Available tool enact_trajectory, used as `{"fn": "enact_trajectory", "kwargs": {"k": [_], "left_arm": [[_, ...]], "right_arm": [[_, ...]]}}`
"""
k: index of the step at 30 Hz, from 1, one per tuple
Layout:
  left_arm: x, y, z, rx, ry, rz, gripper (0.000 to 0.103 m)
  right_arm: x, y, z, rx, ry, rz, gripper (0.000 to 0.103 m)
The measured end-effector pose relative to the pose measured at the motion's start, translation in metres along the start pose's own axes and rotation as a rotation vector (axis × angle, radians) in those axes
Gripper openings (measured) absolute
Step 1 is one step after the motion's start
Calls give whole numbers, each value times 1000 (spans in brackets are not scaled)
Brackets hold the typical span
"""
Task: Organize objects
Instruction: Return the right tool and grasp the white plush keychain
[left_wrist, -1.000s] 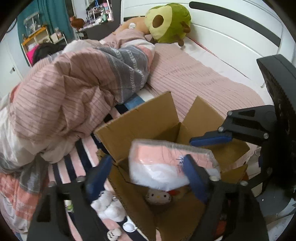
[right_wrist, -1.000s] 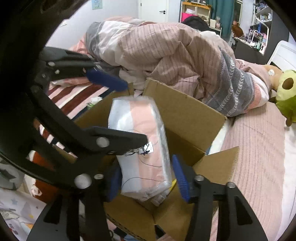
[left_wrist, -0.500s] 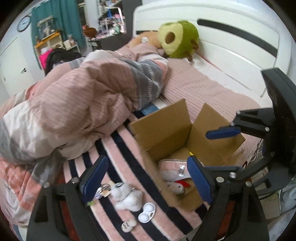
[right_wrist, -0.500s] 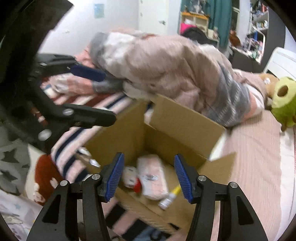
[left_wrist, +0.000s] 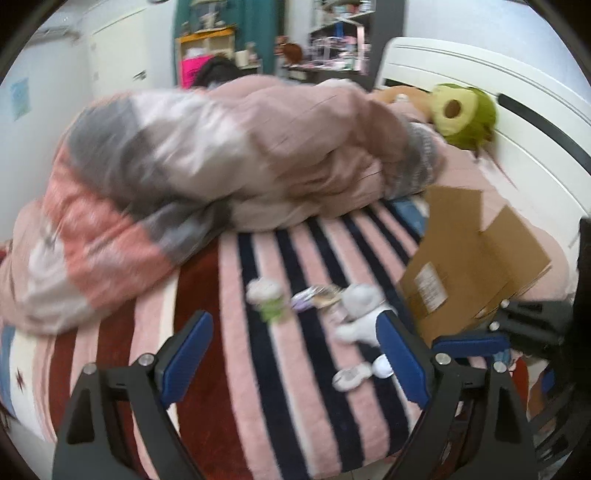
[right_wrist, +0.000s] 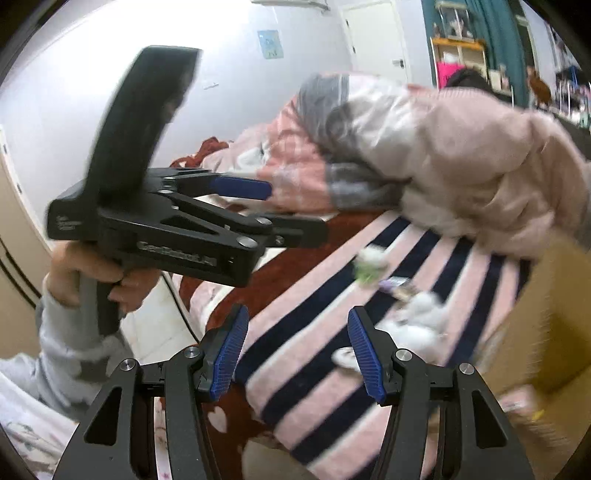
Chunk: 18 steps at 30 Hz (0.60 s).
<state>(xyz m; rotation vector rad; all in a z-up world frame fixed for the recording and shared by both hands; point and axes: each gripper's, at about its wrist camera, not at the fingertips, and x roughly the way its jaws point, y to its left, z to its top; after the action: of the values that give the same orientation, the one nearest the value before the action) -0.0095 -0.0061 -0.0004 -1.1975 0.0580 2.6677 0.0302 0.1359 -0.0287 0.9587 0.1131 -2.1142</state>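
Several small items lie on the striped blanket (left_wrist: 258, 369): a white plush (left_wrist: 360, 314), a green and white toy (left_wrist: 267, 299), a purple packet (left_wrist: 314, 295) and a small white case (left_wrist: 354, 374). My left gripper (left_wrist: 295, 354) hovers over the blanket near them, its jaws opening with nothing between them. The open cardboard box (left_wrist: 472, 266) stands to the right. My right gripper (right_wrist: 297, 354) is open and empty above the blanket's edge. In its view the white plush (right_wrist: 421, 317) and box (right_wrist: 546, 314) are at right, and the left gripper (right_wrist: 297, 211) at upper left.
A heaped pink and grey quilt (left_wrist: 221, 158) fills the bed behind the items. An avocado plush (left_wrist: 461, 114) rests against the white headboard (left_wrist: 535, 122). A person's hand (right_wrist: 96, 273) in a grey sleeve holds the left gripper beside the bed's edge.
The pink wrapped pack that was between both grippers over the box dropped into it. Both grippers then swung left, away from the box, toward the small items on the blanket.
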Motion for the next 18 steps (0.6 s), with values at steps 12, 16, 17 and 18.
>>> {"fn": "enact_trajectory", "kwargs": {"k": [12, 16, 17, 18], "left_arm": [[31, 42, -64, -83, 66, 45, 89], [39, 48, -70, -105, 79, 12, 89], [39, 49, -72, -111, 83, 7, 89], [39, 50, -73, -120, 84, -1, 89]], "right_arm": [[83, -29, -62, 295, 130, -149, 53], [93, -35, -62, 325, 114, -278, 53], [94, -38, -63, 334, 99, -299, 53], [96, -40, -63, 341, 89, -302, 53]]}}
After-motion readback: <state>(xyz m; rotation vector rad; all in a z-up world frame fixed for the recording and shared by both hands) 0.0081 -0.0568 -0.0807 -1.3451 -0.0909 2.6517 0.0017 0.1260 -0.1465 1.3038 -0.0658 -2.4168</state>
